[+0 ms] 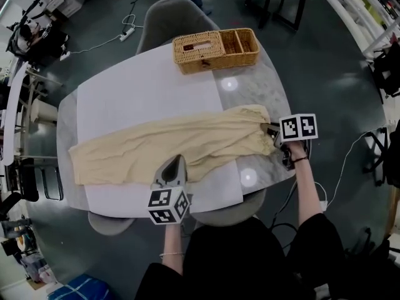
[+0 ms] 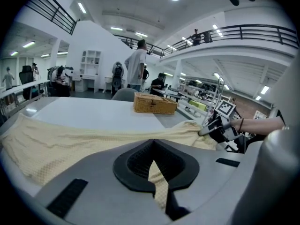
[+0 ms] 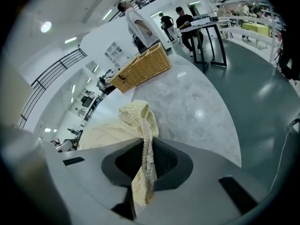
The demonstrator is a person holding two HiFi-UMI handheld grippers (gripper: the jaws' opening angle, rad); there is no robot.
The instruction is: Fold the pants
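Here the left gripper (image 1: pixel 173 163) is clamped on the near long edge of the pants (image 1: pixel 169 144). Its own view shows a strip of the pale yellow cloth pinched where the jaws meet. The right gripper (image 1: pixel 270 130) is likewise closed on cloth: the gathered elastic waistband (image 3: pixel 145 125) runs straight through its jaws and hangs out on the near side.

The pants lie flat on a white sheet (image 1: pixel 144 86) over the table (image 1: pixel 262 86). Their long axis runs crosswise from one gripper to the other. The waist end is at the right gripper, and the leg ends are well out beyond the left gripper on its outer side. So the right hand has the waist and the left hand has the edge roughly midway along. The rest of the cloth lies ahead of both tools, which probably means the held edge gets carried forward over it.

Farther ahead, well apart from the pants, a wicker basket (image 1: pixel 215 50) stands at the table's far edge. It has a lidded part with a slot and two small open compartments beside it. I can see nothing in them.
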